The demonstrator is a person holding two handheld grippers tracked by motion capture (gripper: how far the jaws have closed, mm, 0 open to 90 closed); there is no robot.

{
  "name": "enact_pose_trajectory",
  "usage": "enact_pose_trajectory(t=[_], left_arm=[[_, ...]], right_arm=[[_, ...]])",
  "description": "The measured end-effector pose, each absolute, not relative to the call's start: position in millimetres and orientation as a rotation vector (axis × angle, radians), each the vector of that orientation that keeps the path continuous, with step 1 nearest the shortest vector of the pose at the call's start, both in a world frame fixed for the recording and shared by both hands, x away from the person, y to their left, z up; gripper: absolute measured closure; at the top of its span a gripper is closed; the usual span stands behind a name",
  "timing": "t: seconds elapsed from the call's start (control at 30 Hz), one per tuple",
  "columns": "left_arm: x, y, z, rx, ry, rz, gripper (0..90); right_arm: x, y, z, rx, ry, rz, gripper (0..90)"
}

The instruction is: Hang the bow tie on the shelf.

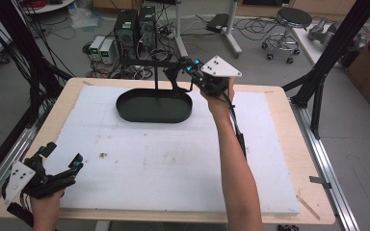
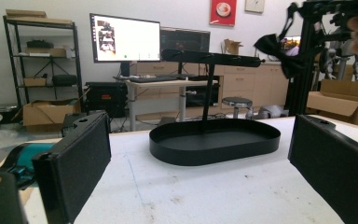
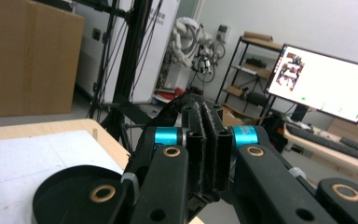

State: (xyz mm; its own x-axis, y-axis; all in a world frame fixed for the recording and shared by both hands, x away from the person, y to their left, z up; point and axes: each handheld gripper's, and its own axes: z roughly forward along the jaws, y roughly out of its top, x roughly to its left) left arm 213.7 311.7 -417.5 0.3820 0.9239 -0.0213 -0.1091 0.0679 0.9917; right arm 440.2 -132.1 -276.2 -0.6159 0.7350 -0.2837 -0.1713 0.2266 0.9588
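Observation:
A black oval tray (image 1: pixel 154 107) sits at the far middle of the white board, and a thin post with a crossbar (image 1: pixel 149 61) rises from it. My right gripper (image 1: pixel 191 67) is raised at the right end of that crossbar and is shut on a black bow tie (image 2: pixel 279 50), which hangs just off the bar's tip. In the right gripper view the pads (image 3: pixel 208 140) are pressed together on dark fabric, with the tray (image 3: pixel 60 186) below. My left gripper (image 1: pixel 63 155) rests open at the front left corner, holding nothing, and faces the tray (image 2: pixel 214 140).
The white foam board (image 1: pixel 173 159) covers most of the wooden table (image 1: pixel 298 144). Black frame posts (image 1: pixel 332 53) stand at the right side and far left. Computers, cables and a stool (image 1: pixel 289 29) are on the floor beyond the far edge.

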Motion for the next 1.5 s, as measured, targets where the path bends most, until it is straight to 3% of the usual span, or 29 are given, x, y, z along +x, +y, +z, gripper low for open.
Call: enact_pose_trajectory(t=[0.33,0.77,1.23,1.27,1.3,1.37,1.4,1.5], left_arm=[[205.6,310.5,-419.0,1.24,0.854,0.929,6.2],[201.5,309.6,-420.3,1.243,0.855,0.919,6.2],[200.9,312.1,-419.4,1.229,0.855,0.93,6.2],[201.1,312.0,-419.4,1.224,0.856,0.932,6.2],[201.3,312.3,-419.4,1.228,0.858,0.933,6.2],[202.6,313.1,-419.5,1.234,0.873,0.92,6.2],[203.9,313.4,-419.9,1.233,0.879,0.914,6.2],[207.9,313.5,-420.9,1.243,0.894,0.907,6.1]], right_arm=[[477.4,-129.3,-294.4,0.552,1.772,1.44,87.9],[498.2,-124.6,-316.4,0.61,1.818,1.338,87.2],[487.1,-132.9,-301.4,0.661,1.726,1.297,64.3],[480.3,-136.5,-294.3,0.666,1.709,1.301,58.1],[480.3,-136.5,-294.3,0.666,1.709,1.301,58.1],[468.2,-142.5,-286.0,0.675,1.656,1.297,43.5],[468.2,-142.5,-286.0,0.675,1.656,1.297,43.5],[454.1,-149.1,-277.6,0.718,1.631,1.264,27.1]])
